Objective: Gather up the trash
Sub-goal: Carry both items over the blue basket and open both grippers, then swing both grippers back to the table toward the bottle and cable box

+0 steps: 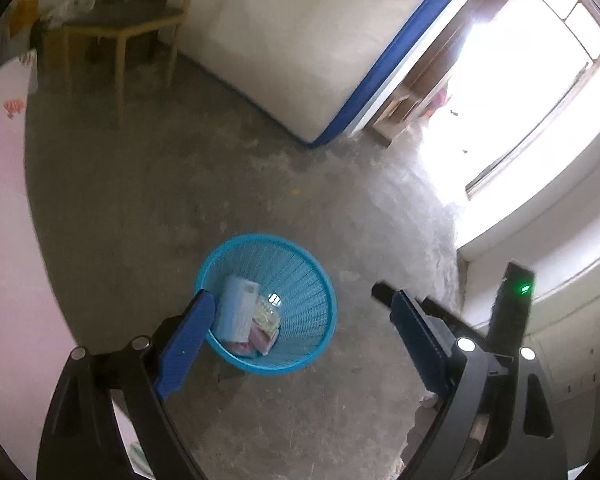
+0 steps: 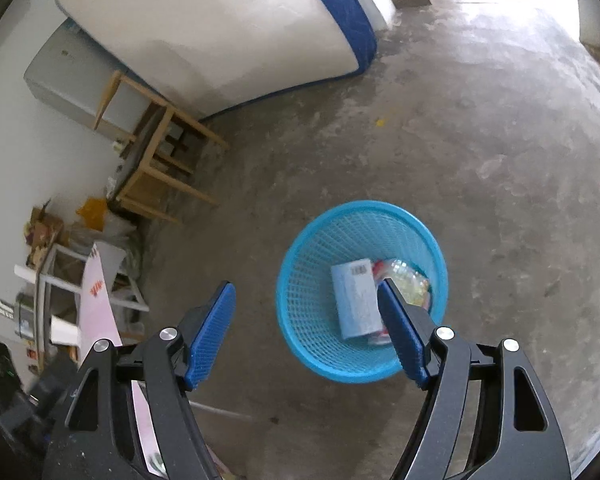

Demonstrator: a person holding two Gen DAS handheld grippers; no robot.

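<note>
Jaws of both grippers wide apart, empty, above trash-filled blue basket (image 2: 300, 264).

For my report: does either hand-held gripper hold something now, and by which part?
Nothing is held. The left hand-held gripper and right hand-held gripper are open above the blue basket.

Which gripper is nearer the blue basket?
Hard to call. Both the left gripper and right gripper hang open above the blue basket, at similar apparent height.
</note>
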